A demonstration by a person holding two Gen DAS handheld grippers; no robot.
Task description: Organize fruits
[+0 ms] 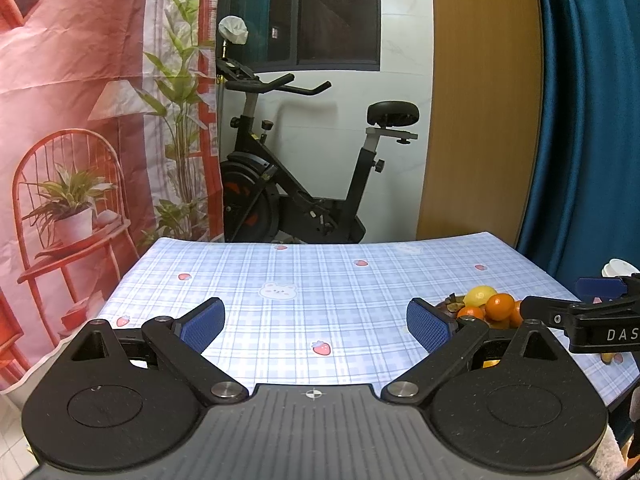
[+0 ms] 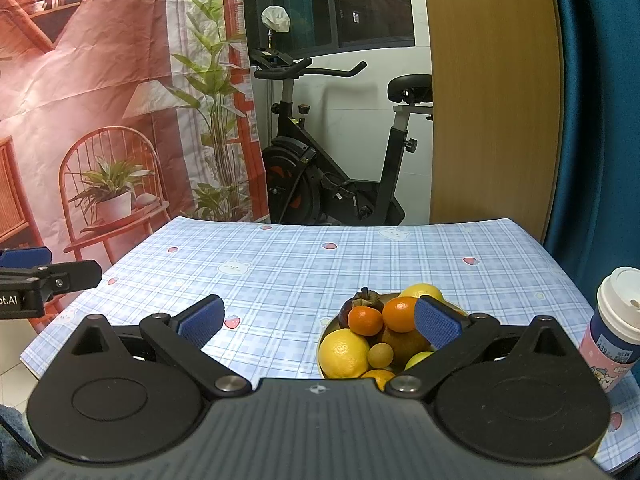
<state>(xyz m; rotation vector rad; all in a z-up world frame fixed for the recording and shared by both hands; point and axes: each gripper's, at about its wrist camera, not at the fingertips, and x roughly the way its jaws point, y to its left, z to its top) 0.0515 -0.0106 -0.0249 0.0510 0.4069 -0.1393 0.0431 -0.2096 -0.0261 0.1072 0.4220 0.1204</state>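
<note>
Home setting, looks like a living area or spare room. Evidence: exercise bike (image 1: 296,168) parked against a white wall under a dark window (image 1: 320,12), table with a blue plaid cloth printed with bears and strawberries (image 2: 320,264), teal curtain (image 1: 588,120), wooden door panel (image 1: 480,100). Left side is a hung printed backdrop (image 1: 80,120) showing a chair and potted plants
</note>
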